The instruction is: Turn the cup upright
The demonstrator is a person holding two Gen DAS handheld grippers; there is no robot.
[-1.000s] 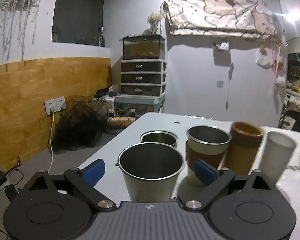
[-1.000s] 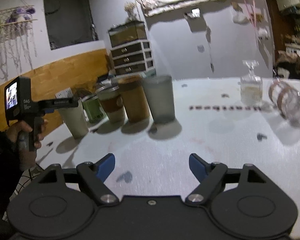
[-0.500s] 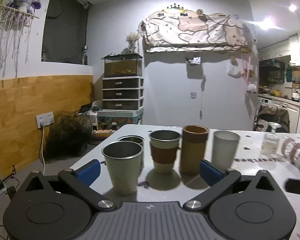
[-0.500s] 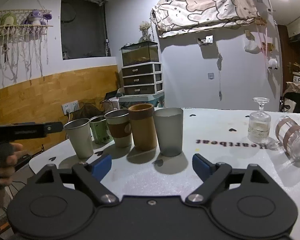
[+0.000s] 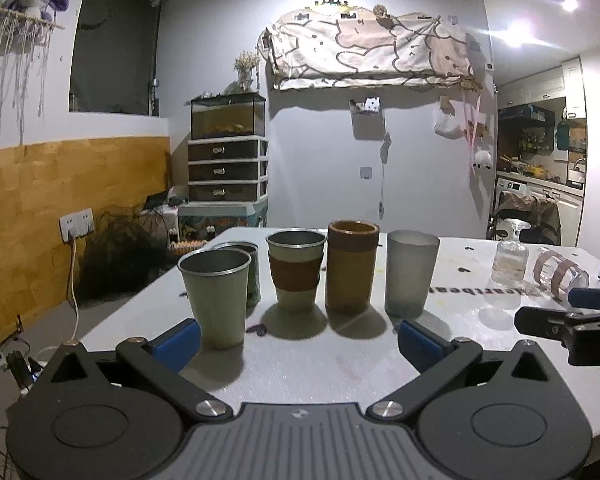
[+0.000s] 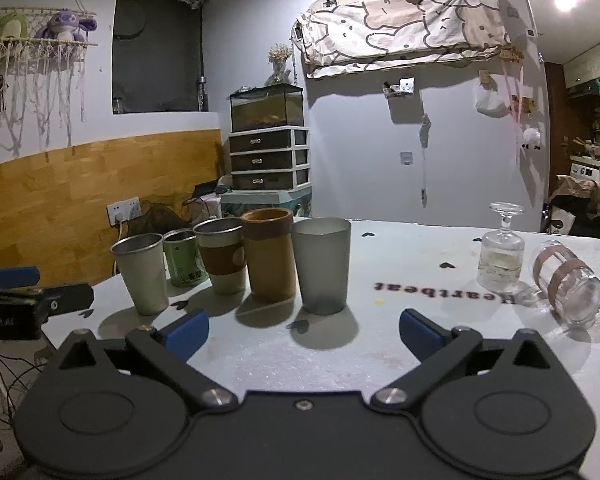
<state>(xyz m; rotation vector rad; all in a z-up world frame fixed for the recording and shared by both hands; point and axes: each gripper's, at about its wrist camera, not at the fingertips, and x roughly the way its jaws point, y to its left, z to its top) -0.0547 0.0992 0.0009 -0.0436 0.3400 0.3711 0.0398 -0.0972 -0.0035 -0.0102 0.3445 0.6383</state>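
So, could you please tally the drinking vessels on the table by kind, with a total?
Metal cups: 3 – plain steel, green-printed, brown-sleeved.
Brown ceramic-looking tumbler: 1.
Frosted grey tumbler: 1.
Stemmed glass, upside down: 1.
Clear banded glass, on its side: 1.
Total: 7.

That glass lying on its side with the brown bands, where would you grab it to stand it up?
Probably across the middle of the glass, between its two brown bands, coming down from above. It lies on the table with round sides exposed, and the open right gripper is nearest.
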